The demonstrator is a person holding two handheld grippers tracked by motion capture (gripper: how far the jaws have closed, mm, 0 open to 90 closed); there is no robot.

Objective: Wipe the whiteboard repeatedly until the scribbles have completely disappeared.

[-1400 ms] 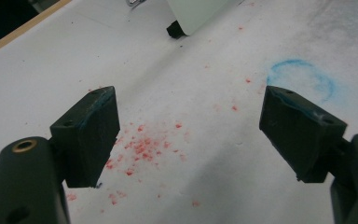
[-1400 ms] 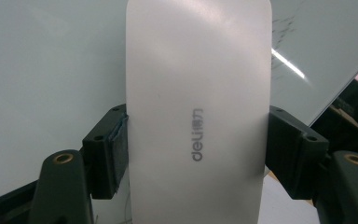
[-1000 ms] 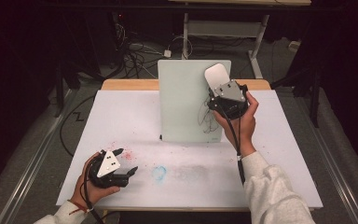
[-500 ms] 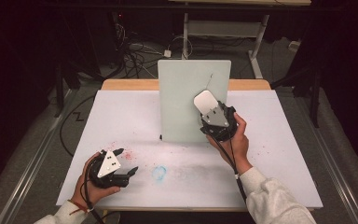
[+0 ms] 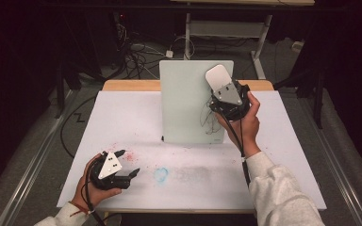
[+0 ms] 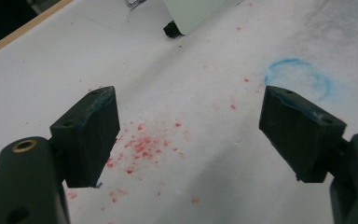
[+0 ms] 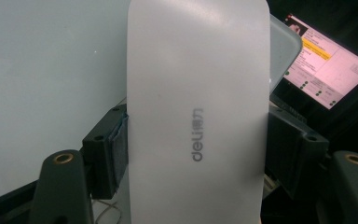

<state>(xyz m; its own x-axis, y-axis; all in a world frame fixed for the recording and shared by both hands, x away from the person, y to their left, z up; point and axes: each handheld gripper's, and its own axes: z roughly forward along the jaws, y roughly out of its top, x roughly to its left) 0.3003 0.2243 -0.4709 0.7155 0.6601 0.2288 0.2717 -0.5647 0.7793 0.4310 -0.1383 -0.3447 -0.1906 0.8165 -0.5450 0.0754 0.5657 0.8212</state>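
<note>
White bench (image 5: 122, 117) cover, wood edge at far side. Red speckles (image 6: 142, 144) and blue smudged ring (image 6: 298, 77) on cover. Pale green-white board (image 5: 184, 99) with thin dark scribble. White eraser (image 7: 198, 112), grey "deli" lettering. Black tongs (image 6: 189, 135), blue-stained pads. Light grey sleeve (image 5: 283, 197).

An upright board (image 5: 191, 101) stands on the worktop (image 5: 122, 117) toward its rear centre. The right gripper (image 5: 228, 96) is positioned in front of the board's upper right area, with an eraser (image 5: 218, 76) between its fingers (image 7: 107, 154). The left gripper (image 5: 122, 165) sits low over the worktop's front left, left of a smudged ring mark (image 5: 160, 173).
</note>
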